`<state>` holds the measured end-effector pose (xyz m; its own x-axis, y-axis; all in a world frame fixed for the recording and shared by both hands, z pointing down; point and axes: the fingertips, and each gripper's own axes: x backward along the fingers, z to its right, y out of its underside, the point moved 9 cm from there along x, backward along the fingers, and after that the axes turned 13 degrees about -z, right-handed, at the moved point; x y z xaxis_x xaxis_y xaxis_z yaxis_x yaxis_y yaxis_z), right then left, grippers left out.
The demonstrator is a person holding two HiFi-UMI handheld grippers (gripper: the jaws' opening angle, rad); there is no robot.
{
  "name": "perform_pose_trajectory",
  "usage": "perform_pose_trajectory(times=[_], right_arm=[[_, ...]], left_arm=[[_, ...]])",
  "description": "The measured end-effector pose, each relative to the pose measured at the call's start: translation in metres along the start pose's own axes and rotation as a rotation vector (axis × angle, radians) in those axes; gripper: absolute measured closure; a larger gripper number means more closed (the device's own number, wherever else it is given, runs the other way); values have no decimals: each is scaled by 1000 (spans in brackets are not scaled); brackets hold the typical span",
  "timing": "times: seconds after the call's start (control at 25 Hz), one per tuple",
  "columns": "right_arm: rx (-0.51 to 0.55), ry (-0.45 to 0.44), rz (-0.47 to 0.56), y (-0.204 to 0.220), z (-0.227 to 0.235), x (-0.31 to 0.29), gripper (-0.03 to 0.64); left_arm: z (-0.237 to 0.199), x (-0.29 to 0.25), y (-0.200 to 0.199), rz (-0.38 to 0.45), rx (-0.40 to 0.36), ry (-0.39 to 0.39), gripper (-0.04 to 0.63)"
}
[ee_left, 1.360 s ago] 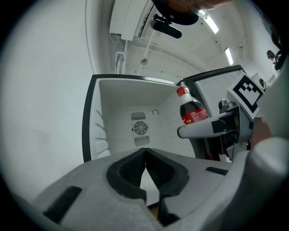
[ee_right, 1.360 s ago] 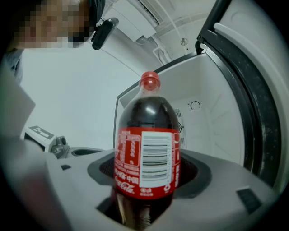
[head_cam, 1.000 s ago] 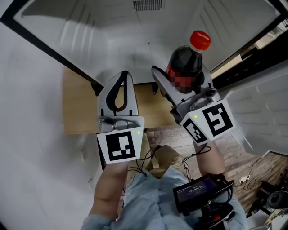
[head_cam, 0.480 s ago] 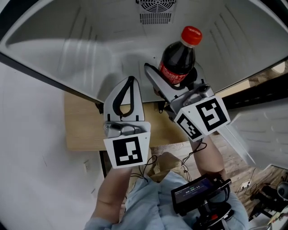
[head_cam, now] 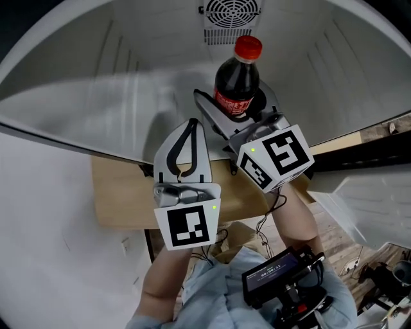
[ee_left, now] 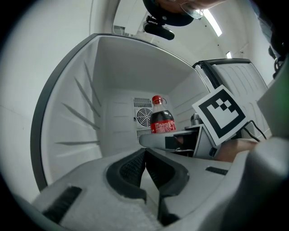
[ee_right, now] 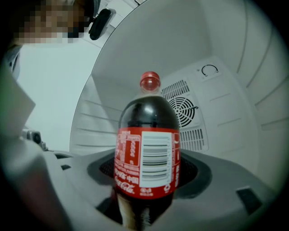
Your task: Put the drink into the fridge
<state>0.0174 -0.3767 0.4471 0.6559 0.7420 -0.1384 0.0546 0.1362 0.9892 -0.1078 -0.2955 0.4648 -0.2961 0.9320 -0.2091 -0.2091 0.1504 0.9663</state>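
Observation:
The drink is a dark cola bottle (head_cam: 236, 85) with a red cap and red label, standing upright between the jaws of my right gripper (head_cam: 239, 110), which is shut on its body. In the right gripper view the bottle (ee_right: 148, 153) fills the middle, with the fridge's white back wall and fan grille (ee_right: 184, 111) behind it. The bottle is held inside the open white fridge compartment (head_cam: 128, 77). My left gripper (head_cam: 185, 149) hangs to the left of the bottle at the compartment's front edge, shut with nothing in it (ee_left: 145, 169). From the left gripper view the bottle (ee_left: 161, 121) shows ahead.
The fridge's side walls carry moulded shelf ribs (ee_left: 76, 113). A round fan grille (head_cam: 230, 11) sits on the back wall. Below the fridge's front edge there is a wooden board (head_cam: 122, 193). The open fridge door (ee_left: 235, 85) stands at the right.
My right gripper has carried the bottle forward and leftward, deeper into the fridge toward the fan grille. The left gripper has moved forward a little alongside it.

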Motion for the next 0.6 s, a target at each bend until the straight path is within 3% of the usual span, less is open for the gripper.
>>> perform_pose_trajectory(times=[0.6], right_arm=[[26, 15, -41, 24, 8, -32, 301]], left_arm=[[-15, -10, 10, 3, 25, -21, 586]])
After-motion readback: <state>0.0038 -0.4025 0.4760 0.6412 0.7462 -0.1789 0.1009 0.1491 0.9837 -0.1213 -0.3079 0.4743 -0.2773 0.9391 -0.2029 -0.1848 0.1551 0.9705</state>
